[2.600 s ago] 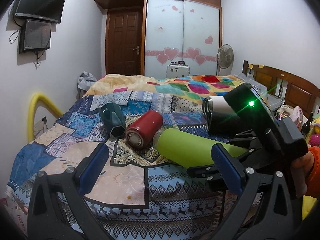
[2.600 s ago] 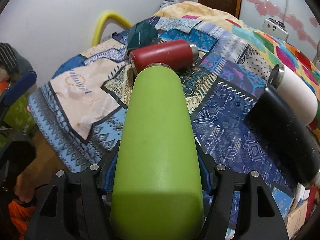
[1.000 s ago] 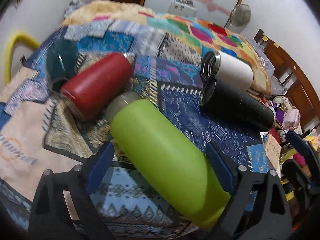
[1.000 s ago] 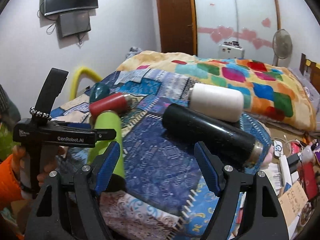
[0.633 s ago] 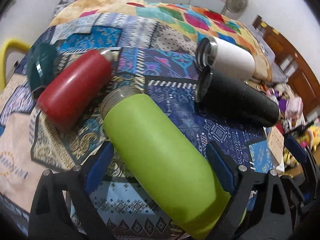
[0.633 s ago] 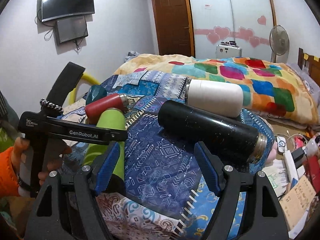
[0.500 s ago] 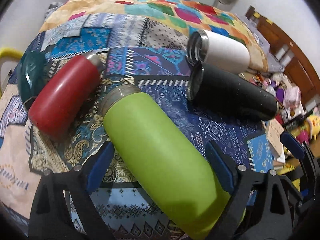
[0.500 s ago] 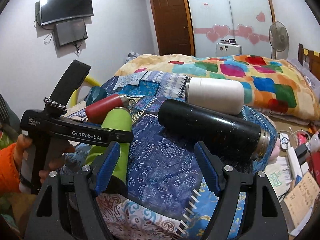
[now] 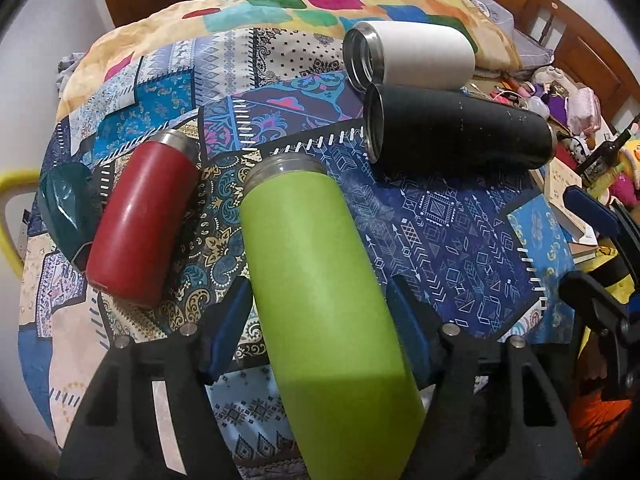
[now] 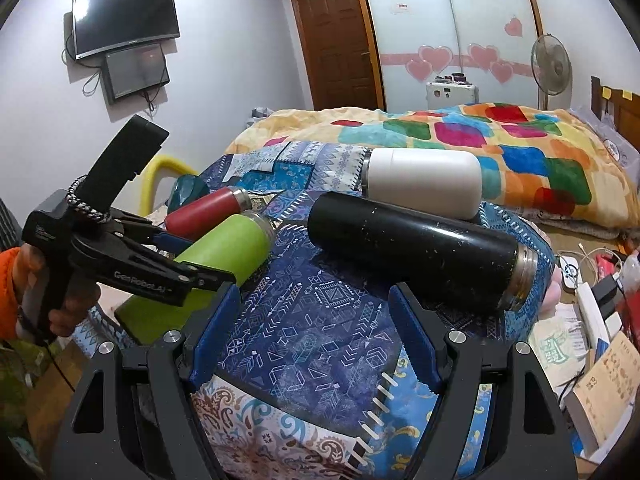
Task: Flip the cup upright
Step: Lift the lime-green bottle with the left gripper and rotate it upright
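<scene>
A lime green cup (image 9: 320, 288) lies on its side on the patterned quilt, open steel mouth pointing away. My left gripper (image 9: 320, 320) is shut on its lower body, blue pads against both sides. The right wrist view shows the green cup (image 10: 224, 252) held by the left gripper (image 10: 192, 256). My right gripper (image 10: 312, 332) is open and empty, hovering over the quilt in front of a black cup (image 10: 420, 256) that lies on its side.
A red cup (image 9: 140, 220), a white cup (image 9: 412, 56), the black cup (image 9: 456, 132) and a dark teal cup (image 9: 64, 204) lie on the quilt (image 9: 452, 236). The bed edge drops to a cluttered floor (image 10: 592, 320) at right. A yellow rail (image 9: 12, 220) stands left.
My left gripper has closed its pads onto the green cup and swung so the cup points more straight ahead. The right gripper has stayed open, drifting slightly toward the black cup.
</scene>
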